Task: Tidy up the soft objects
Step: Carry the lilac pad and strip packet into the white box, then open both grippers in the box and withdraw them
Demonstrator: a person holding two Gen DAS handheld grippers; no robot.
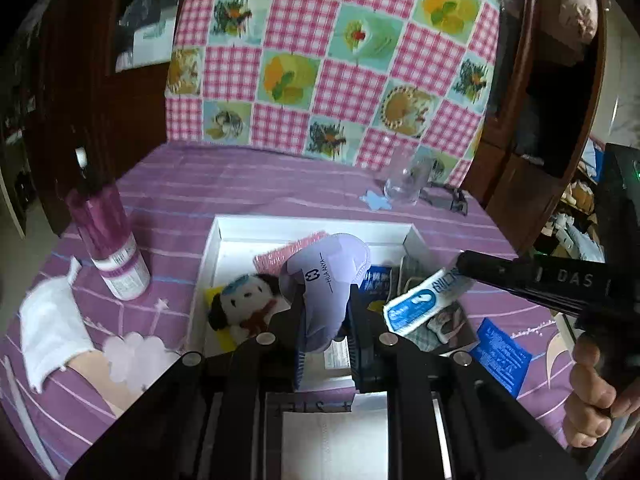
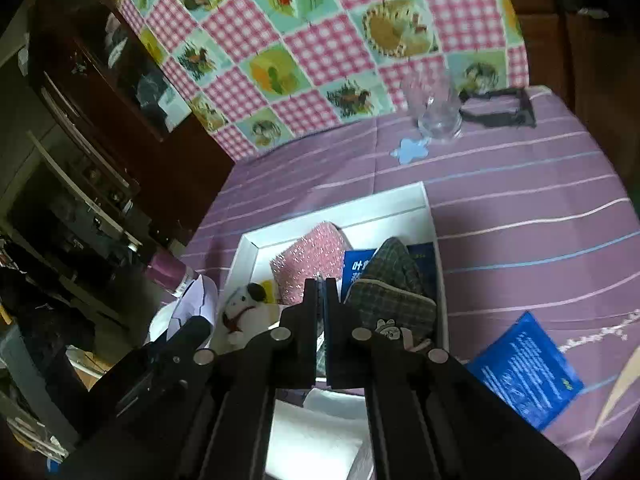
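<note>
A white open box (image 1: 224, 226) stands on the purple striped tablecloth; it shows in the right wrist view too (image 2: 332, 206). In it lie a small plush doll (image 1: 244, 306), a pink glittery pad (image 2: 310, 262) and a checked fabric pouch (image 2: 394, 296). My left gripper (image 1: 324, 300) is shut on a lilac pouch (image 1: 326, 276) over the box. My right gripper (image 2: 322, 284) is shut on a flat blue-and-white packet (image 1: 420, 304) above the box's right side; in its own view the packet is only an edge between the fingers.
A purple-capped bottle (image 1: 110, 240) stands left of the box, a white cloth (image 1: 50, 324) beside it. A clear glass (image 2: 434, 104) and a black object (image 2: 496, 108) stand at the back. A blue packet (image 2: 524, 368) lies right of the box. A chequered cloth hangs behind.
</note>
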